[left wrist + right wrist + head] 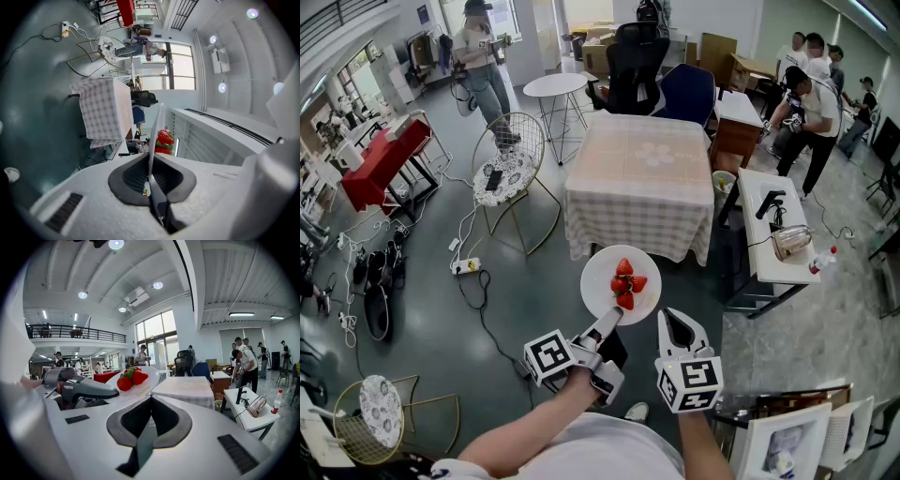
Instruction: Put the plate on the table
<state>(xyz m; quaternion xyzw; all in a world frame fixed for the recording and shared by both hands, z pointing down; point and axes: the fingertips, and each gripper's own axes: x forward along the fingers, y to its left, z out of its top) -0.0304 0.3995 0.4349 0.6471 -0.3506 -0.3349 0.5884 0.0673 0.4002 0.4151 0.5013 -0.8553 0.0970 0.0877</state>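
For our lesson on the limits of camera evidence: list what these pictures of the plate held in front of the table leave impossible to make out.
1. Head view: the plate's underside, hidden by the plate itself.
2. Left gripper view: the plate shows edge-on, so the strawberries behind it cannot be counted there.
3. Head view: the table's legs, covered by the hanging checked cloth.
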